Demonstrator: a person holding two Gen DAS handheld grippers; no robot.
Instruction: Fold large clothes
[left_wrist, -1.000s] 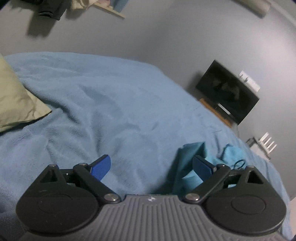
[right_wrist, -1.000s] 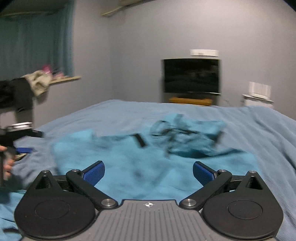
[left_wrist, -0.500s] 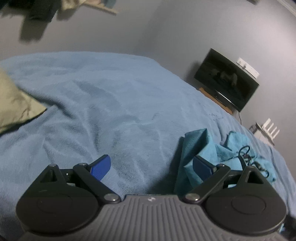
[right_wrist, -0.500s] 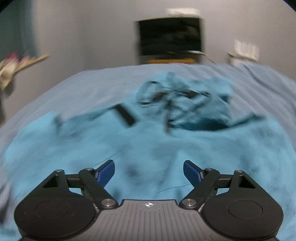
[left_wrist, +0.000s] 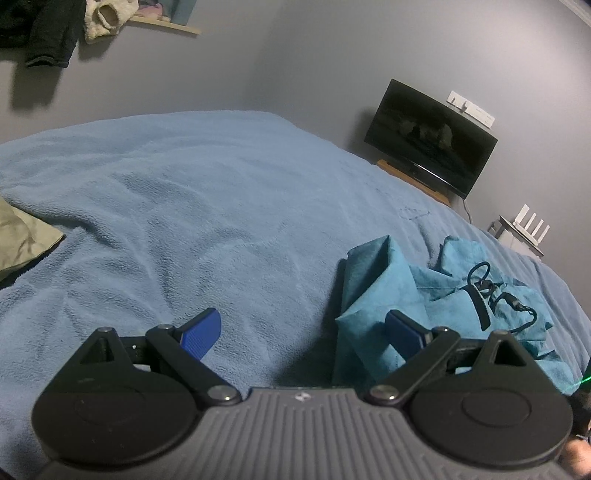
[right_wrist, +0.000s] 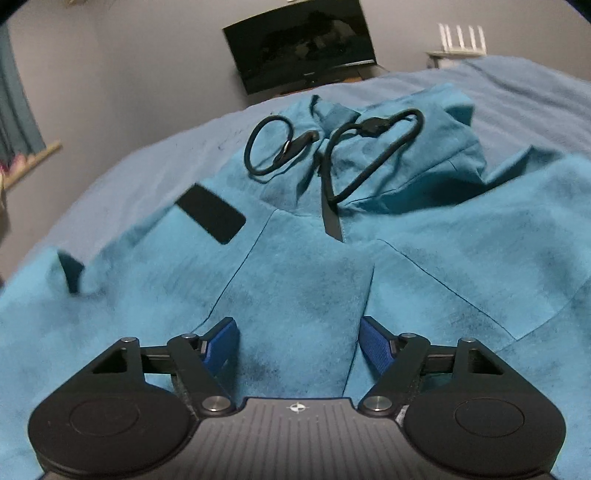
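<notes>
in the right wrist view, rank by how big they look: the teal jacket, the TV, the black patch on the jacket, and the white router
Largest to smallest, as they appear:
1. teal jacket, filling most of the frame, though it lies nearest the camera
2. TV
3. black patch
4. white router

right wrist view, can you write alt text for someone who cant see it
A teal hooded jacket lies spread on a light blue blanket, with black drawcords looped over its bunched hood. The open right gripper hovers over the jacket's middle, holding nothing. A dark TV stands against the grey wall behind the bed.
</notes>
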